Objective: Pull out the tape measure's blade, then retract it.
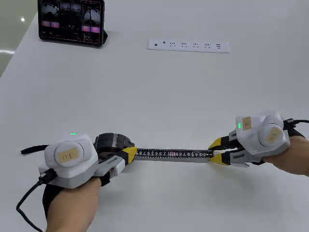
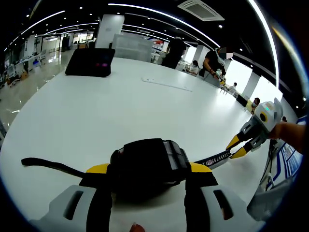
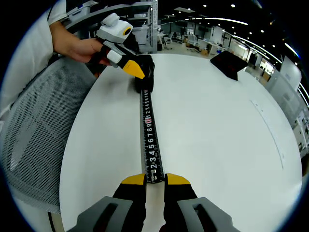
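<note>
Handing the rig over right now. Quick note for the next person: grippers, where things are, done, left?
Left gripper: shut on the tape measure case, down at the white table.
Right gripper: shut on the free end of the blade.
Blade: out, stretched straight between the two grippers.
Done: pull-out.
Left: retract the blade into the case.

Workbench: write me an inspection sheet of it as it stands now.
Surface: white table, smooth.
Job's things: black tape measure case; blade drawn out across the table.
Clutter: tablet and power strip at the far side.
Grippers: left gripper shut on the case; right gripper fingers pinch the blade's end.
Cables: black cable hangs from the left gripper; another leaves the right.
Surroundings: mesh chair, people far off, ceiling lights.
</note>
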### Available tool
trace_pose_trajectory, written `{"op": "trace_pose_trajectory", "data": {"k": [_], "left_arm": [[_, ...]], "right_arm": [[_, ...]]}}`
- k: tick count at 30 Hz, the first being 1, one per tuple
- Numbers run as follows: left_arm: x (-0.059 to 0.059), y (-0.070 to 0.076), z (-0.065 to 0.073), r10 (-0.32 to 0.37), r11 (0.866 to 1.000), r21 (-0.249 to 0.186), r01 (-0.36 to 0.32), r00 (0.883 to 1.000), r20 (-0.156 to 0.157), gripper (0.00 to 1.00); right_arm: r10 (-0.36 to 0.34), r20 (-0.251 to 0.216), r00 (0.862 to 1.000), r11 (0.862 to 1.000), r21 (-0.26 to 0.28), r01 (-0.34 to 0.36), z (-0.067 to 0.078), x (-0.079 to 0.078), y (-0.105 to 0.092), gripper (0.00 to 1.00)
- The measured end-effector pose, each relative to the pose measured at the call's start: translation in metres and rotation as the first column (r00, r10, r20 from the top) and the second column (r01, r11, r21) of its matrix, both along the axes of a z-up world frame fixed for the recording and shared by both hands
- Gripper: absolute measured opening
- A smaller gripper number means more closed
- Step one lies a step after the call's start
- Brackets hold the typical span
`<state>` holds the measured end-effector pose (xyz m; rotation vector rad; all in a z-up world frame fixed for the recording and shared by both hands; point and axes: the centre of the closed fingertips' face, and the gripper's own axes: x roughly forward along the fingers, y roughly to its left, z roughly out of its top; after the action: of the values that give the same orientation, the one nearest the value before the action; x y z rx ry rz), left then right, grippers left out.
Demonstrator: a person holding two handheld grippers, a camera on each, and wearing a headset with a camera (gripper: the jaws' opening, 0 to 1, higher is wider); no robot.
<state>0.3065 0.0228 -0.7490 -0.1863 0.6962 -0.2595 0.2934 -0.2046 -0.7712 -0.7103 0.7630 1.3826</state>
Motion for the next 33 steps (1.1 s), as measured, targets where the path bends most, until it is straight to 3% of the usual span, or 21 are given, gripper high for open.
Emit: {"op": "trace_pose_trajectory", "data": {"k": [33], "left_arm": [[0.000, 0.001, 0.000, -0.002, 1.000, -0.014, 0.002, 1.000, -0.003, 0.56]], "right_arm": [[-0.003, -0.025, 1.000, 0.999, 0.052, 0.004, 0.000, 0.001, 0.037, 0.09]]}}
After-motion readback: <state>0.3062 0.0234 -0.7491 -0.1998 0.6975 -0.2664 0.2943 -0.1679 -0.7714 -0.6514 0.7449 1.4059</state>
